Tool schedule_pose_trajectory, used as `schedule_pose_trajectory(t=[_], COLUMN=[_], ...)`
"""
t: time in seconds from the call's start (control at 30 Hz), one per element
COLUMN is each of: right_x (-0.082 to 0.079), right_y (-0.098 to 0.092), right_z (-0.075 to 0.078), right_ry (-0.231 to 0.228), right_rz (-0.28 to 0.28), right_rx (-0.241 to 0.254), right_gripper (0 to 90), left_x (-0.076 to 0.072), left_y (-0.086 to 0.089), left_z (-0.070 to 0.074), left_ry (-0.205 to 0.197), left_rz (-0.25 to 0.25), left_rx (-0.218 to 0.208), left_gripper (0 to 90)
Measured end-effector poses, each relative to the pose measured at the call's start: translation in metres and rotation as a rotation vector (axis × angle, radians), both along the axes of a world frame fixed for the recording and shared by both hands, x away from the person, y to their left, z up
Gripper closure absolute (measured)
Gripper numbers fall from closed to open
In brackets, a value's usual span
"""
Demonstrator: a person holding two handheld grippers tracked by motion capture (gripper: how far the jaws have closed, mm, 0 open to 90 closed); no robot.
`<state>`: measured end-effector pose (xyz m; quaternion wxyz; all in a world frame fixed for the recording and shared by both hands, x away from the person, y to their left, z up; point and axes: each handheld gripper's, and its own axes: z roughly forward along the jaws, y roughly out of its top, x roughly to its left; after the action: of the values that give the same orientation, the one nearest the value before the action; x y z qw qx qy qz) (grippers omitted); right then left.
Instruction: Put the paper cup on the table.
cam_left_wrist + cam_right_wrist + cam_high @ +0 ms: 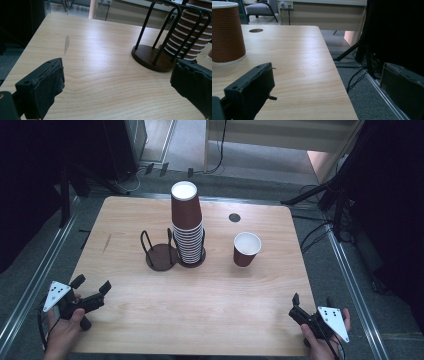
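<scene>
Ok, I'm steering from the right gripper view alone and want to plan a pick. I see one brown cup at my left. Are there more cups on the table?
Observer: Yes, a tall stack of cups stands upside down in a wire holder, left of your single cup.
Operator: Is there anywhere free to put a cup?
Observer: A second holder beside the stack is empty.
Operator: Where is the other gripper?
Observer: The left gripper is at the table's near left corner, jaws open, holding nothing.
Operator: And mine?
Observer: The right gripper sits at the near right edge, jaws open too.
</scene>
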<state>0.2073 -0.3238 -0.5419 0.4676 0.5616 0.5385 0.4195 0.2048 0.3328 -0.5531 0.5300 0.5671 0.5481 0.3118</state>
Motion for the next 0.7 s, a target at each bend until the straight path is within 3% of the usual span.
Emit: schedule_pose_trajectory(t=[0.47, 0.7], right_x=[-0.0076, -0.0069], right_y=[0.0015, 0.0004], right_z=[-0.0056, -0.0053], right_ry=[-0.01, -0.003], right_rz=[-0.007, -0.01], right_rx=[-0.022, 0.005], right_gripper=[0.0, 0.0], left_x=[0.0016, 0.0019], left_y=[-0.0006, -0.0008], left_z=[0.0003, 0.0003], left_ry=[0.015, 0.016], left_rz=[-0.003, -0.005], left_rx=[0.008, 0.007], left_gripper=[0.1, 0.1])
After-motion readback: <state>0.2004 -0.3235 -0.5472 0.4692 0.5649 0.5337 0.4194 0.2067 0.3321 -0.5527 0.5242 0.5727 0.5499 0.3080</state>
